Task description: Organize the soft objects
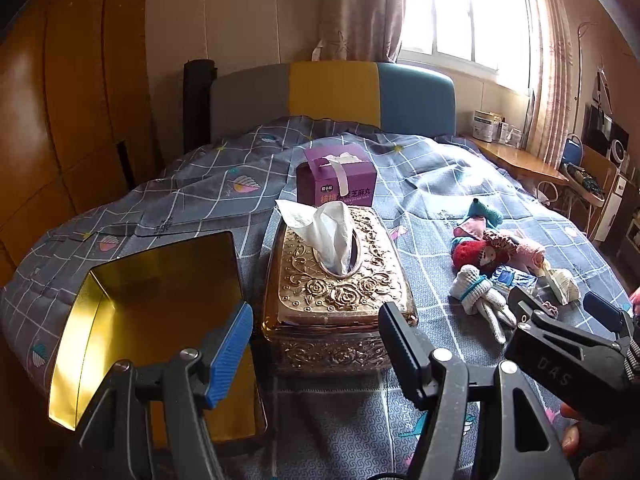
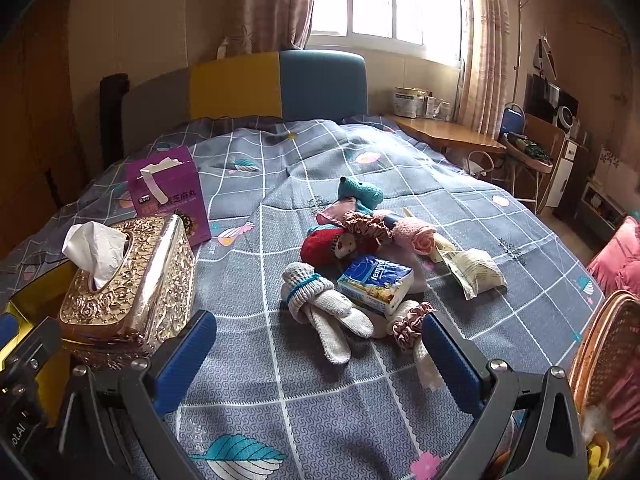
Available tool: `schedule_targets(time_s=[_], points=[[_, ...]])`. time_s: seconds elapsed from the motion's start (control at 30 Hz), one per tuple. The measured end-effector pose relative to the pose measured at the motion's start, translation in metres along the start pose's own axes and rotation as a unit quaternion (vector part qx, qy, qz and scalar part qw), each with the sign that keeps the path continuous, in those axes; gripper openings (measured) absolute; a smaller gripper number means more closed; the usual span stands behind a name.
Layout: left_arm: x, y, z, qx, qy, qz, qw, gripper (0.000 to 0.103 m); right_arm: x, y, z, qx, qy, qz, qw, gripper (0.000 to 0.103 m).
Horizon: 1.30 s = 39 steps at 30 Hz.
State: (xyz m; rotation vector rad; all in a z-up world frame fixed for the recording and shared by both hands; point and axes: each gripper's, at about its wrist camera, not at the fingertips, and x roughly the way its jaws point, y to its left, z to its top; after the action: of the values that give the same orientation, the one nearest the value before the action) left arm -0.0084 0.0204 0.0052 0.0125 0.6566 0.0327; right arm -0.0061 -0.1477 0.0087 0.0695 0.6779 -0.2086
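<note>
A pile of soft things lies on the bed: white knit gloves, a blue tissue pack, a red knit toy, a teal toy, a pink rolled towel, pink scrunchies and a cream pouch. The pile also shows in the left wrist view. My right gripper is open and empty, just short of the gloves. My left gripper is open and empty, in front of the gold tissue box and beside an open gold tin.
A purple carton stands behind the tissue box. The bed has a grey checked cover. A wicker basket sits at the right edge of the right wrist view. A wooden desk and a chair stand by the window.
</note>
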Motion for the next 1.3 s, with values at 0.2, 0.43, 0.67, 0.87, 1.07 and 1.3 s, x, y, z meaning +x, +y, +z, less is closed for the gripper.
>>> schedule_targets(time_s=[0.2, 0.43, 0.67, 0.87, 1.07, 1.3], points=[[-0.002, -0.001, -0.001, 0.002, -0.002, -0.002, 1.0000, 0.066, -0.001, 0.000, 0.000, 0.000, 0.000, 0.000, 1.000, 0.103], [-0.003, 0.000, 0.000, 0.001, -0.002, -0.001, 1.0000, 0.066, -0.001, -0.001, 0.000, 0.002, -0.001, -0.001, 1.000, 0.103], [-0.003, -0.002, 0.000, 0.006, -0.001, -0.003, 1.0000, 0.066, 0.002, -0.005, 0.000, 0.004, 0.001, -0.001, 1.000, 0.103], [-0.003, -0.006, -0.001, 0.012, 0.000, -0.004, 0.9999, 0.066, 0.004, -0.009, -0.001, 0.009, 0.002, -0.002, 1.000, 0.103], [-0.002, -0.010, -0.002, 0.019, 0.002, -0.009, 0.9998, 0.066, 0.007, -0.017, -0.001, 0.018, 0.006, -0.006, 1.000, 0.103], [-0.002, -0.015, -0.001, 0.031, 0.007, -0.035, 0.9989, 0.066, 0.015, -0.034, 0.002, 0.032, 0.016, -0.008, 0.999, 0.103]])
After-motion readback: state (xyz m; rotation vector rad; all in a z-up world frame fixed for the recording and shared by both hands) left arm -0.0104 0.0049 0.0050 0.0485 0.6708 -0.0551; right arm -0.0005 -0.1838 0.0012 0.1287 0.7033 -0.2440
